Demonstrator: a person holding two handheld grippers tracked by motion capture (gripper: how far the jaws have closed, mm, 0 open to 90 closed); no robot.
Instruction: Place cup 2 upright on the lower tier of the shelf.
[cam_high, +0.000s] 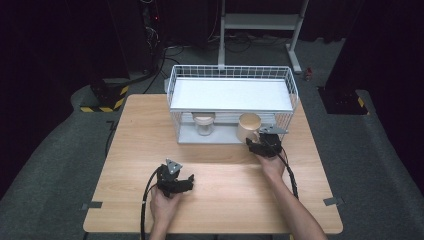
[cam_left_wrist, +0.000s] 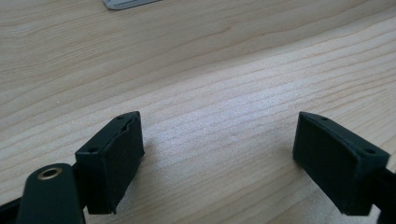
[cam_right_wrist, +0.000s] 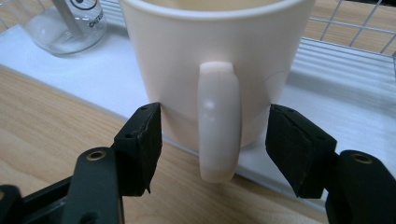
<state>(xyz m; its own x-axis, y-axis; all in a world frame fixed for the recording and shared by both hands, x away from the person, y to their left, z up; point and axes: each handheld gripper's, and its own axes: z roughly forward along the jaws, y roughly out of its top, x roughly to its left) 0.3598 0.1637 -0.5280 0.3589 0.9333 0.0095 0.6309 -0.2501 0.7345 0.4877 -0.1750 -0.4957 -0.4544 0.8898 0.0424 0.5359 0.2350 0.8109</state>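
**Right tongs straddle a mug handle at the foot of the wire rack**

At the bottom of the high view, two forearms come in over the wooden table (cam_high: 220, 185). Left of centre, the left tongs (cam_high: 187, 181) rest low over bare wood, well apart from everything else. In the left gripper view their two black jaws stand apart in the lower corners of the frame, open, with only wood grain between them.

Further up and right of centre in the high view, the right tongs (cam_high: 251, 143) reach to the front edge of the rack. The right gripper view looks straight at a cream mug (cam_right_wrist: 219, 60), which takes up the upper middle of the frame. Its handle (cam_right_wrist: 218, 121) faces the camera and hangs down between the two jaws. Bare gaps show between each pad and the handle, so nothing is clamped; the tips stand right by the mug's wall, and whether they touch it cannot be told.

The mug stands on the white bottom shelf (cam_right_wrist: 84, 79) of the wire rack (cam_high: 175, 82), at its front right. At the upper left of the right gripper view, a clear glass jar (cam_right_wrist: 65, 25) stands on the same shelf, well to the mug's left. A white top shelf (cam_high: 230, 95) lies above both.
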